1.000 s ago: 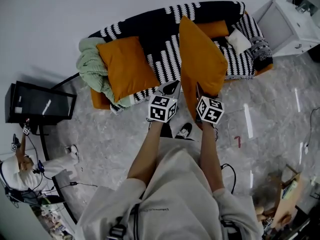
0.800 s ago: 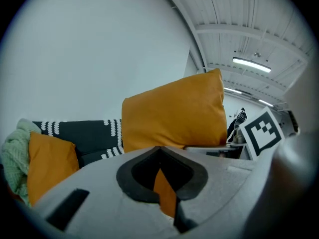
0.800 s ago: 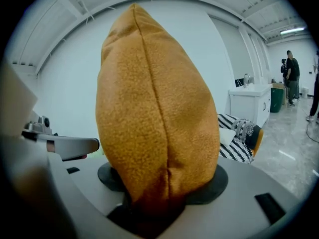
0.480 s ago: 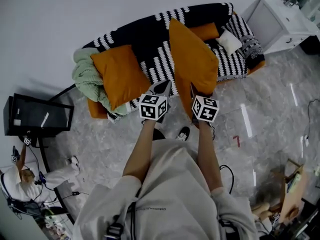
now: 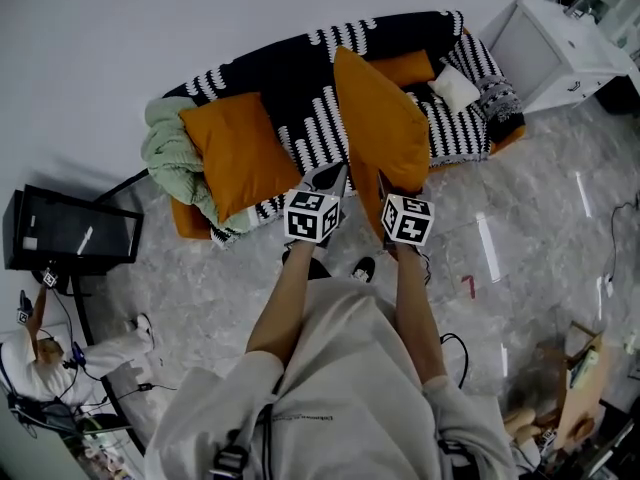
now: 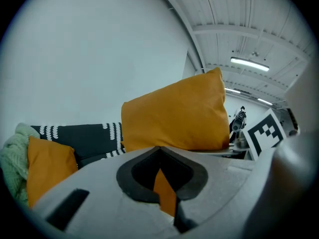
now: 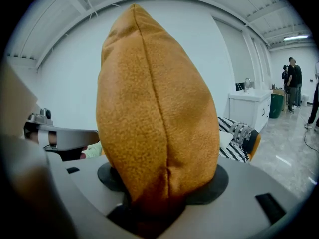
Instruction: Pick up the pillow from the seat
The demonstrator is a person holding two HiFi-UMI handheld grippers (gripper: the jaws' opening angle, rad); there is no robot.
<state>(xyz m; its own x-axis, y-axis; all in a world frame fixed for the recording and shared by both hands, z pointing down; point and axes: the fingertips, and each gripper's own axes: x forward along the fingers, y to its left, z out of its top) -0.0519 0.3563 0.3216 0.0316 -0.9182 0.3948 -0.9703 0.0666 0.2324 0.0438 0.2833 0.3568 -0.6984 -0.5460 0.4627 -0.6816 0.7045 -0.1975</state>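
Firstly, pillow [image 5: 385, 118], orange: I held it upright, raised before the sofa [image 5: 300, 63]. Right gripper [image 7: 158, 203]: jaws stood half apart, clamped on its lower edge. Left gripper [image 6: 165, 195]: jaws stood nearly together, pinching a sliver of its fabric. Second cushion [image 5: 240, 153] lay on the seat.

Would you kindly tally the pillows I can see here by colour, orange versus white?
Orange: 3 (held pillow, left pillow, back pillow)
White: 1 (white pillow)
Total: 4
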